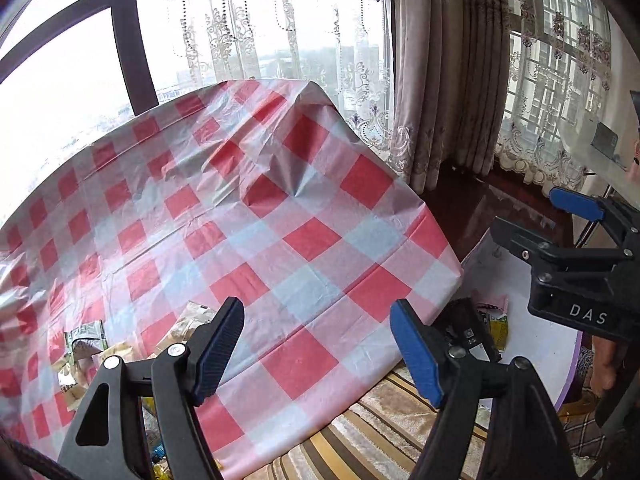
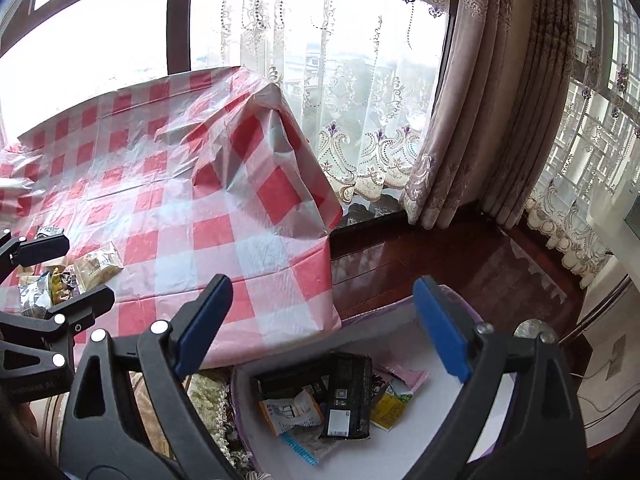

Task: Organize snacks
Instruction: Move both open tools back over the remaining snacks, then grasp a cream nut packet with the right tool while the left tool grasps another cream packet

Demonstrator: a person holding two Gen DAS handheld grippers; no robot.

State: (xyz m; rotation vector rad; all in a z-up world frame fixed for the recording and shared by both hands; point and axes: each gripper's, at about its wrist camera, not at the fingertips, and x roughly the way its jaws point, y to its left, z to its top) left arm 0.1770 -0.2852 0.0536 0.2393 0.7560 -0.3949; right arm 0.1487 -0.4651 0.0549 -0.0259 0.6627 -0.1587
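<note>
A white storage box with a purple rim [image 2: 404, 452] stands below the table's edge and holds several snack packets, among them a black one [image 2: 346, 394] and a yellow one [image 2: 390, 406]. My right gripper [image 2: 320, 328] hangs above the box, open and with nothing between its blue pads. More loose snack packets [image 2: 96, 266] lie on the red-and-white checked tablecloth [image 2: 180, 208]. My left gripper [image 1: 316, 352] is open and empty over the cloth [image 1: 280, 220], with the packets [image 1: 86, 340] to its lower left. The box [image 1: 540, 340] and the right gripper [image 1: 548, 220] show at the right of the left wrist view.
Lace and heavy curtains [image 2: 460, 140] hang before the windows behind the table. A dark wooden ledge [image 2: 440, 260] runs beyond the box. A striped cushion [image 1: 380, 420] lies under the table's near edge. A hand [image 1: 604, 368] holds the right gripper.
</note>
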